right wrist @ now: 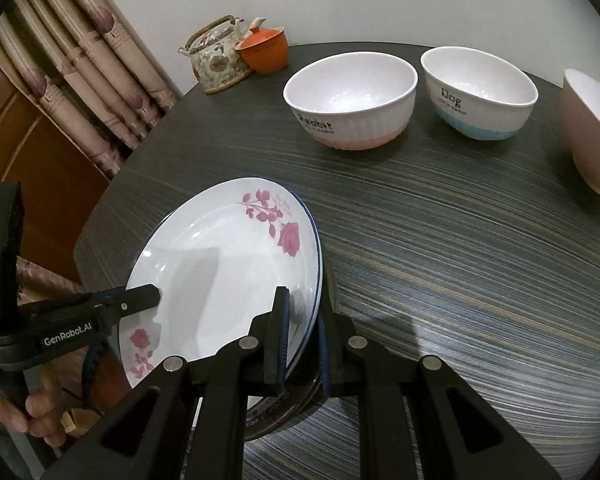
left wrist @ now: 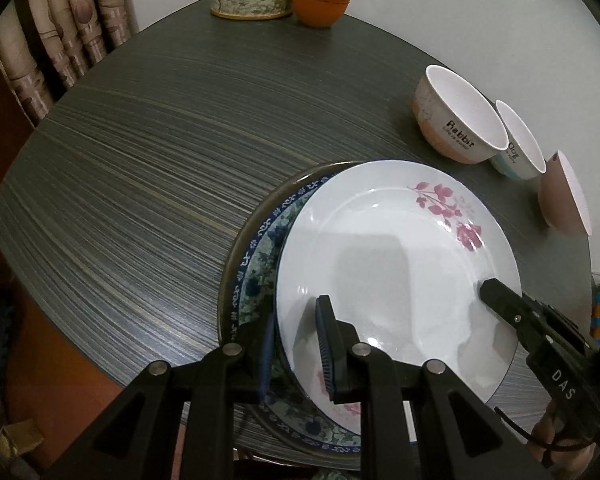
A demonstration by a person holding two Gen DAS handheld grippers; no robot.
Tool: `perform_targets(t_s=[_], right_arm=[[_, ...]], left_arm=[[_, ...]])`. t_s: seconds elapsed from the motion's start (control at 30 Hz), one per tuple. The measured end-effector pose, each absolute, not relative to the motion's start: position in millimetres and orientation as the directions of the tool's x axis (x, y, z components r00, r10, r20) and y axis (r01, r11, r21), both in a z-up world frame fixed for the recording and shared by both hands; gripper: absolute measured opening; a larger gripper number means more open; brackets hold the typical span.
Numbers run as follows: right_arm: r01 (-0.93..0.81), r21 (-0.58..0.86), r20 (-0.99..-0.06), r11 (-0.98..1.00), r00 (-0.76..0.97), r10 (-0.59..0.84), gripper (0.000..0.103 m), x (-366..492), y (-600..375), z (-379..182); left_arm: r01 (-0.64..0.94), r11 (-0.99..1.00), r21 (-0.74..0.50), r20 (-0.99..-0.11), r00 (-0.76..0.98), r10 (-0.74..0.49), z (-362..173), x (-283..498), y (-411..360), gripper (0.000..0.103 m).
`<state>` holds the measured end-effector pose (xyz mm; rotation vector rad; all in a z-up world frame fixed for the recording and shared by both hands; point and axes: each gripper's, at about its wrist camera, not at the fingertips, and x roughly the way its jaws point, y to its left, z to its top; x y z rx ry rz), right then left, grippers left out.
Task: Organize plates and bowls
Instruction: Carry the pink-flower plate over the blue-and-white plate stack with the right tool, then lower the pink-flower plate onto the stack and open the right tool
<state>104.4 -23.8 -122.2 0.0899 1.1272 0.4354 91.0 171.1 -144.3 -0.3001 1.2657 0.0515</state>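
Together, both tools grip the white rose-patterned plate [left wrist: 396, 264] by opposite rims. The left hand-held gripper [left wrist: 296, 344] has its jaws narrow, pinching the plate's left edge; the right hand-held gripper [right wrist: 304, 340] is clamped nearly closed on the right edge. The plate lies atop a blue-and-green floral plate [left wrist: 260, 280], which sits on a dark-rimmed plate [left wrist: 230, 276] at the near edge of the striped grey tabletop [left wrist: 140, 160]. Farther right stand three bowls in a row: the "Rabbit" bowl [right wrist: 352, 100], the "Dog" bowl [right wrist: 480, 92] just beside it, and a pinkish-brown bowl [right wrist: 588, 128]. At the far edge, a floral teapot [right wrist: 216, 60] touches an orange lidded cup [right wrist: 264, 50].
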Motion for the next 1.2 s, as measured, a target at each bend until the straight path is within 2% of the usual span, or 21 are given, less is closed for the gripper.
perform_targets(t_s=[0.7, 1.2], right_arm=[[-0.293, 0.279, -0.875, 0.915, 0.315, 0.367, 0.016, 104, -17, -124], [-0.307, 0.254, -0.885, 0.917, 0.309, 0.348, 0.028, 102, -6, -124]], left_arm=[[-0.22, 0.966, -0.135, -0.956, 0.285, -0.069, -141, 88, 175, 0.02], [-0.225, 0.972, -0.063, -0.959, 0.282, 0.004, -139, 85, 166, 0.021]])
